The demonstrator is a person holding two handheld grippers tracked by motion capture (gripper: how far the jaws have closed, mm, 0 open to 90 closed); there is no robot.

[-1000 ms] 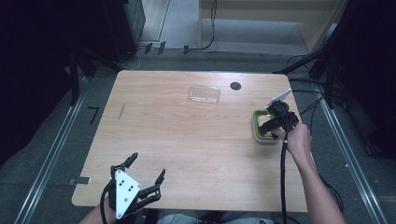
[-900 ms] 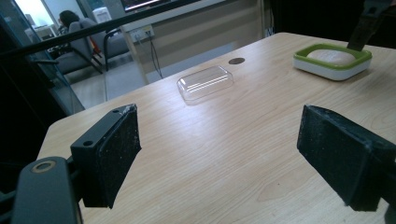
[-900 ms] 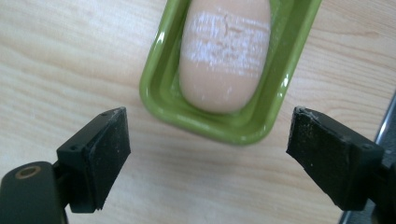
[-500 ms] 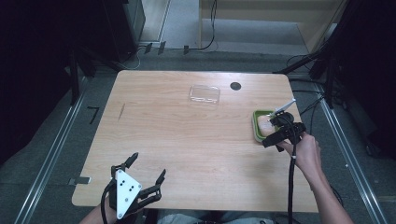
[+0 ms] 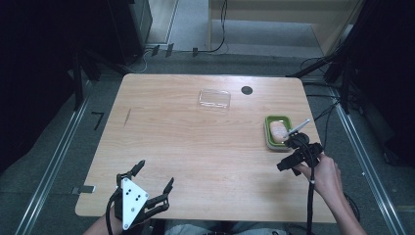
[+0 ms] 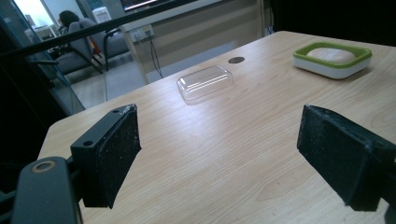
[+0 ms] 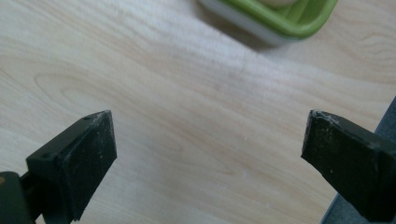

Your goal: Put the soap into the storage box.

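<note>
One green soap dish (image 5: 277, 131) with one soap bar (image 5: 278, 129) at 3 o'clock | one clear lid (image 5: 215, 99) at 12 | left tongs (image 5: 152, 184) gaped empty | right tongs (image 7: 205, 154) had just opened, empty | dish cut off in right gripper view.

A lab or office workroom — cables (image 5: 215, 44) trailing over grey carpet (image 5: 54, 161), chairs (image 6: 81, 39) standing behind a wooden counter (image 5: 195, 147).
</note>
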